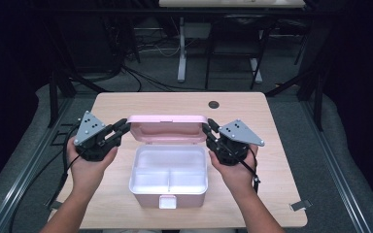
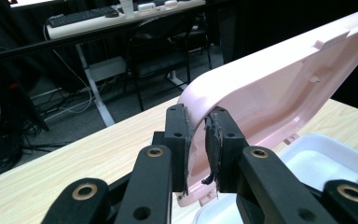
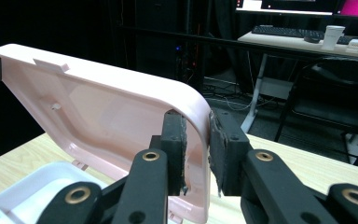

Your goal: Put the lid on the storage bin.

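A pink box (image 1: 148, 196) with a white divided tray stands at the table's middle, latch toward the person. Its pink lid (image 1: 167, 127) is raised and leans back. My left gripper (image 1: 121, 127) is at the lid's left corner, my right gripper (image 1: 210, 127) at its right corner. In the left gripper view the lid (image 2: 279, 84) has its rim between my jaws (image 2: 196, 121), with a thin dark gap at one pad. In the right gripper view the lid (image 3: 98, 112) likewise passes between my jaws (image 3: 196, 123), barely apart from the pads. Both grippers are slightly open around the rim.
The wooden table (image 1: 272, 160) has a round cable hole (image 1: 213, 104) at the back right and a metal clip (image 1: 300, 205) at the front right corner. Beyond the far edge stand desk legs (image 1: 181, 48), a chair and cables on the floor.
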{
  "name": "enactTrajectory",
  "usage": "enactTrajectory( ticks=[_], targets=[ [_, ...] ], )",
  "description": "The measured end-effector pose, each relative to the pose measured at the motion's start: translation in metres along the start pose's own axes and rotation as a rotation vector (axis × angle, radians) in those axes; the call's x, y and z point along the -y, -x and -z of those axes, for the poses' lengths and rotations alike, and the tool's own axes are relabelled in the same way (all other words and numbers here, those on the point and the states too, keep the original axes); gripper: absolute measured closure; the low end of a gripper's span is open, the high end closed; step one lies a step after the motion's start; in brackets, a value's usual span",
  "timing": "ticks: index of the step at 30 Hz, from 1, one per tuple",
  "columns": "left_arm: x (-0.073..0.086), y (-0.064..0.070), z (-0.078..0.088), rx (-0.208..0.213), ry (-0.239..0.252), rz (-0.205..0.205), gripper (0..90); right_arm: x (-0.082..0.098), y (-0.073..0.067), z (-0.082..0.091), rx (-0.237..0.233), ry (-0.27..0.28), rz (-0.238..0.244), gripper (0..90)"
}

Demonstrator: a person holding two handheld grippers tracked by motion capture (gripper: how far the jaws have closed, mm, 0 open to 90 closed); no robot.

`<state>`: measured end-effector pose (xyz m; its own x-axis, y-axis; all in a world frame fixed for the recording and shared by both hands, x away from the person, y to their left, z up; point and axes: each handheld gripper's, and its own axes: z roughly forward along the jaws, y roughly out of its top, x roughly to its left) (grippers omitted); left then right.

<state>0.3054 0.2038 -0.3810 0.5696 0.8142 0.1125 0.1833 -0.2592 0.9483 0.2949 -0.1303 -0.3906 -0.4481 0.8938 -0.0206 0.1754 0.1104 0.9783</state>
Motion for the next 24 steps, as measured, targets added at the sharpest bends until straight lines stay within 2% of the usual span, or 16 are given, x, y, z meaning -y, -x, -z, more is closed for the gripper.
enactTrajectory(
  ticks=[9, 11, 14, 17, 18, 20, 22, 24],
  targets=[
    [0.002, 0.003, 0.005, 0.004, -0.001, -0.008, 78.7, 0.003, -0.004, 0.006, -0.004, -0.001, 0.014, 75.9],
    [0.003, 0.003, 0.005, 0.007, 0.003, -0.003, 78.6, 0.004, -0.004, 0.007, -0.008, 0.010, 0.016, 75.8],
    [0.005, 0.003, 0.007, 0.014, 0.003, 0.003, 78.4, 0.005, -0.005, 0.009, -0.009, -0.004, 0.019, 75.7],
    [0.006, 0.005, 0.009, 0.017, 0.001, -0.001, 78.2, 0.006, -0.006, 0.010, -0.010, 0.012, 0.017, 75.5],
    [0.006, 0.005, 0.010, 0.019, 0.000, 0.000, 78.2, 0.007, -0.007, 0.011, -0.002, -0.005, 0.020, 75.4],
    [0.008, 0.005, 0.011, 0.023, 0.001, 0.004, 78.1, 0.008, -0.007, 0.012, -0.008, 0.010, 0.021, 75.3],
    [0.008, 0.006, 0.013, 0.025, -0.001, -0.002, 78.0, 0.008, -0.008, 0.014, -0.004, -0.010, 0.027, 75.2],
    [0.009, 0.007, 0.014, 0.025, -0.002, -0.005, 77.9, 0.009, -0.008, 0.015, -0.016, -0.003, 0.027, 75.0]
  ],
)
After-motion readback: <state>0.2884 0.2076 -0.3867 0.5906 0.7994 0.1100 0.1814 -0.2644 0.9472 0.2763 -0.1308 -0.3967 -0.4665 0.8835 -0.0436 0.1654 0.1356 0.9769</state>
